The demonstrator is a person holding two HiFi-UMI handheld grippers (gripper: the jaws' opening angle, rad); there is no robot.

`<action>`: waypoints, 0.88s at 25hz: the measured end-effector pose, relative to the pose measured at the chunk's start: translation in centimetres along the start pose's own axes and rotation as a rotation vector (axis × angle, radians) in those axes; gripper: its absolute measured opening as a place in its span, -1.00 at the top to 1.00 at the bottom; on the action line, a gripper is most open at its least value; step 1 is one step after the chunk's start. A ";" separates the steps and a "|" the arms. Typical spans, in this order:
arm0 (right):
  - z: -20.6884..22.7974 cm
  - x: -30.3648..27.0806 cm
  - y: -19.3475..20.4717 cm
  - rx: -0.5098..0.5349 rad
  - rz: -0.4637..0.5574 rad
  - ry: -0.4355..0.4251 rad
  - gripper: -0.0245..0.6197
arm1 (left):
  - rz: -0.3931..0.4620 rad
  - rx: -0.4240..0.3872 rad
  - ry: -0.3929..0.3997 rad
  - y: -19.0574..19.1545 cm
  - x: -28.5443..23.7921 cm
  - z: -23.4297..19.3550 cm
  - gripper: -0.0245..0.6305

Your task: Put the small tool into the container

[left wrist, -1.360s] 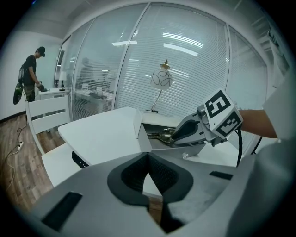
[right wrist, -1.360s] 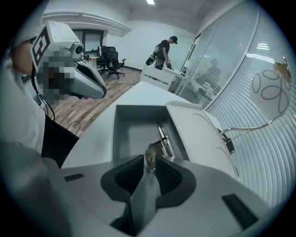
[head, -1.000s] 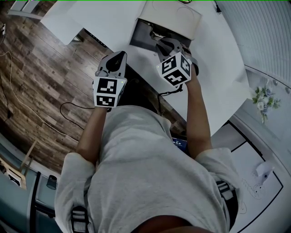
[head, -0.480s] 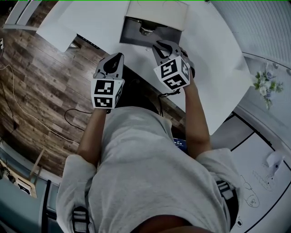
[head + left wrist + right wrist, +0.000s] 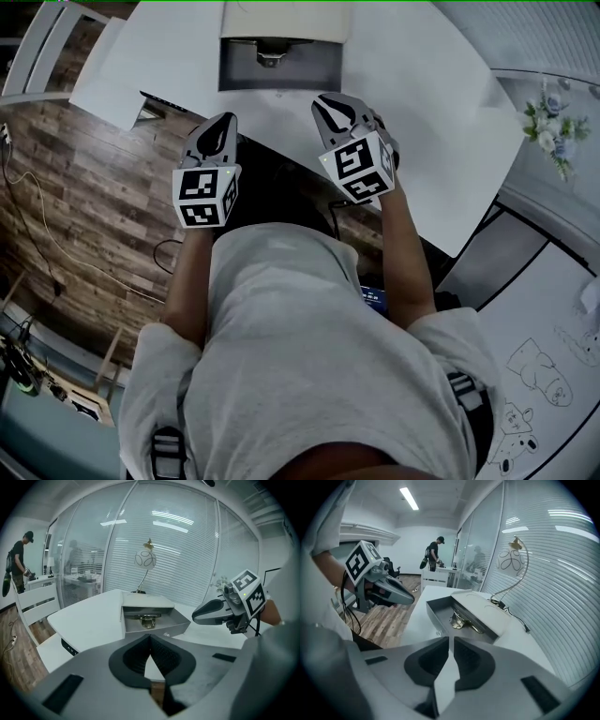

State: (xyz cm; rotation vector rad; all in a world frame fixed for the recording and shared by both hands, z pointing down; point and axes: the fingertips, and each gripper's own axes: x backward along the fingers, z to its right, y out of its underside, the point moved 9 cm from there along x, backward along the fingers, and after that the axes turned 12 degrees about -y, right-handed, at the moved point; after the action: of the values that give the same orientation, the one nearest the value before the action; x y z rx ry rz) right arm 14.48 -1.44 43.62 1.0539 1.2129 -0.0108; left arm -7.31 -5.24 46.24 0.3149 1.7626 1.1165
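A grey open container (image 5: 319,75) with a white top stands at the far side of the white table (image 5: 441,122). A small brassy tool (image 5: 270,56) lies inside it, also seen as the tool (image 5: 148,620) and the tool (image 5: 459,619). My left gripper (image 5: 217,127) hovers at the table's near edge, shut and holding nothing. My right gripper (image 5: 330,105) hangs over the table just short of the container, shut and holding nothing. From the left gripper view the container (image 5: 178,629) is straight ahead, with the right gripper (image 5: 206,613) beside it.
A desk lamp with a round shade (image 5: 145,559) stands behind the container, its cord running across the table. Flowers (image 5: 553,141) are at the right. A white chair (image 5: 37,602) and a person (image 5: 18,559) are far left. Wooden floor (image 5: 84,197) lies left of the table.
The view has swung so the container now sits further left and higher. My right gripper has drawn back from the container's edge. The left gripper has kept its place near the table's edge.
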 end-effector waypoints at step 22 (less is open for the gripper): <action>-2.1 8.4 -0.1 -0.408 0.574 0.330 0.84 | 0.095 -0.134 0.055 -6.3 0.3 4.9 0.85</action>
State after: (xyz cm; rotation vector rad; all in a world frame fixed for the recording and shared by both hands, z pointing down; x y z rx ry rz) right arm 16.28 4.09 37.28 1.0251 1.0982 0.8492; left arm -1.65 -5.78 40.63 0.2914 1.7257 1.3163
